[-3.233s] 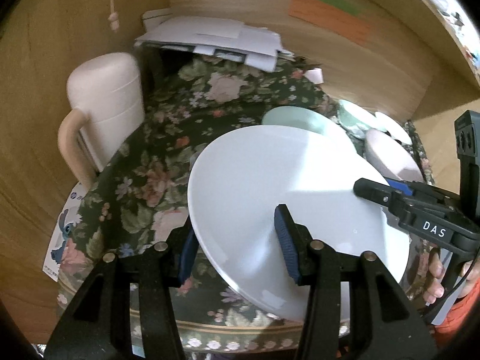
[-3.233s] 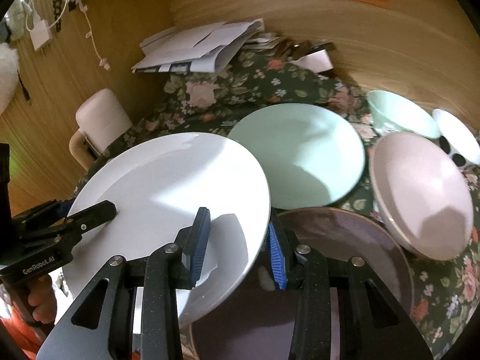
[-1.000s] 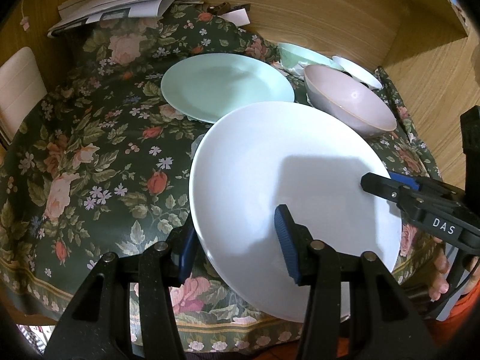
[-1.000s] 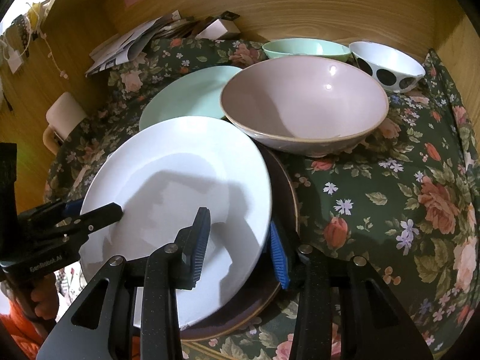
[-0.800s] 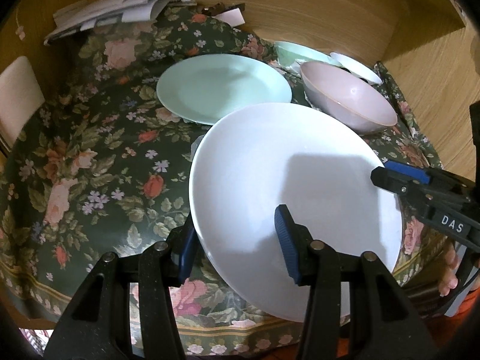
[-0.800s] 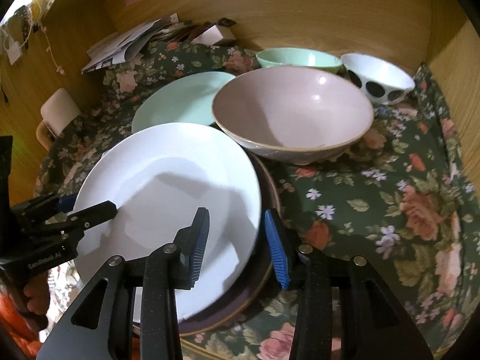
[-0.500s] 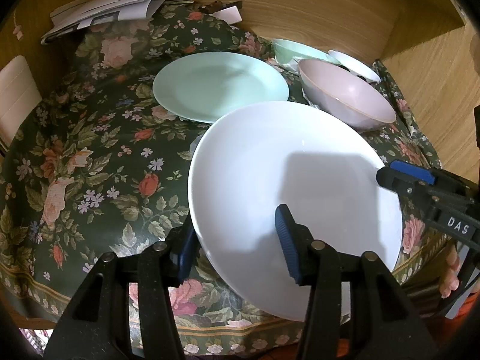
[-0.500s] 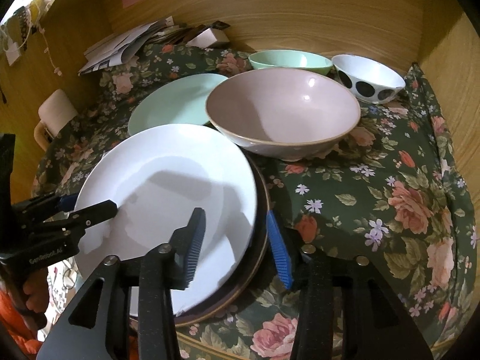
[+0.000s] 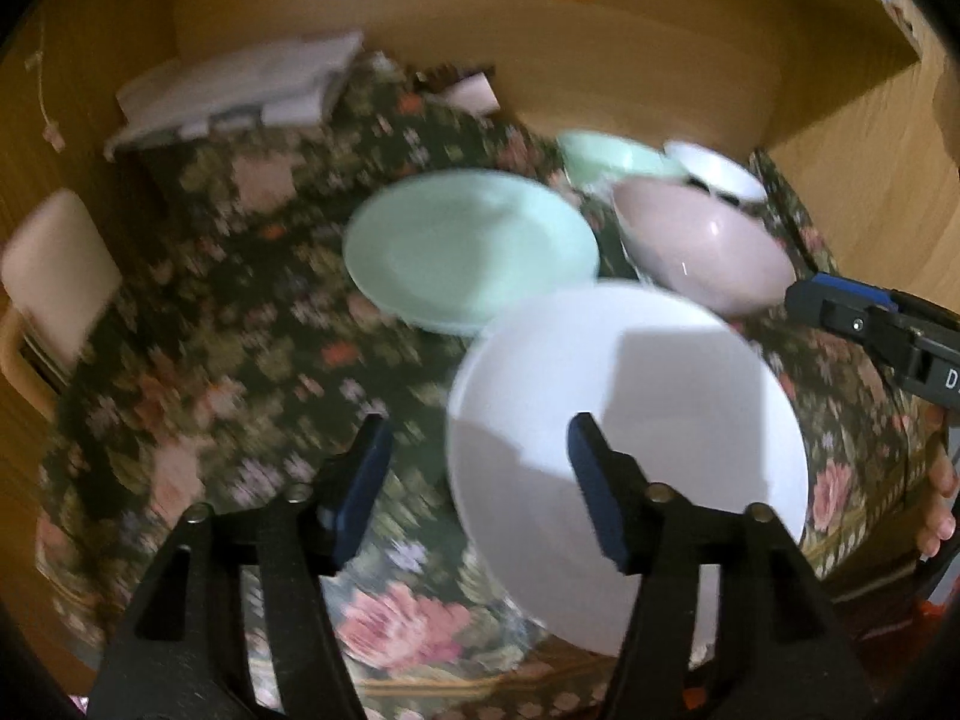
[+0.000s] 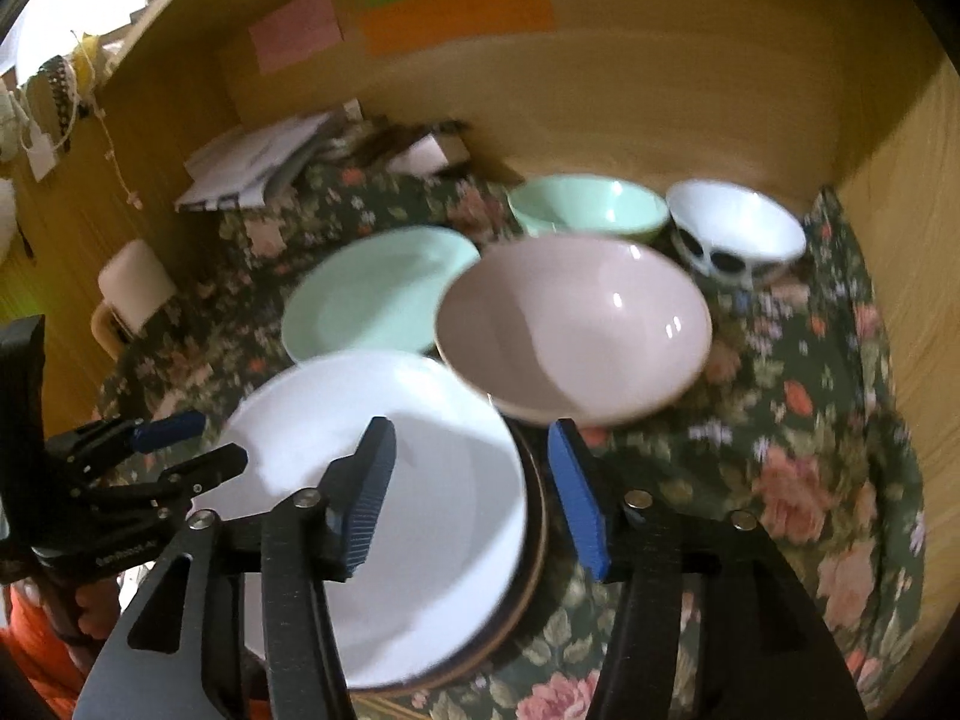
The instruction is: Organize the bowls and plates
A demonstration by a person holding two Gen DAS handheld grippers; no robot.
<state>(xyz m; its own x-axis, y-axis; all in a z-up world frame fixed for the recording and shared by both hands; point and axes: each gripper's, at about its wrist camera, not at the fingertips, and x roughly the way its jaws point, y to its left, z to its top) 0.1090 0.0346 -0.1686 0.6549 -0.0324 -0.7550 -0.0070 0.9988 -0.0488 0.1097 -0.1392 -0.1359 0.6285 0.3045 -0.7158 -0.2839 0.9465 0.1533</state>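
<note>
Now both tools stand with jaws apart and grip nothing. The left tool (image 9: 474, 468) hangs just off the left rim of the white plate (image 10: 384, 510), one finger over the plate's near edge and the other over the flowered cloth (image 9: 240, 360). The right tool (image 10: 474, 474) straddles the plate's right rim, and the white plate lies on a dark brown plate (image 10: 528, 570), whose edge peeks out along the right side. So the stack has its first two plates, near the front edge of the bench.

By my judgement the next piece to stack is the mint plate (image 9: 468, 252). It lies flat on the cloth, straight ahead of the left tool and beyond the white plate's far-left rim, which just overlaps it in both views; whether they touch is not clear through the blur. From the right tool it lies ahead and to the left, with the pink bowl (image 10: 570, 324) standing in the way. The left tool therefore has the shorter, more open path, and the plate's near-left rim faces it.

Behind the pink bowl sit a mint bowl (image 10: 588, 204) and a white bowl with dark spots (image 10: 735, 231), side by side against the back wall. Those lie nearer the right tool, I would say.
</note>
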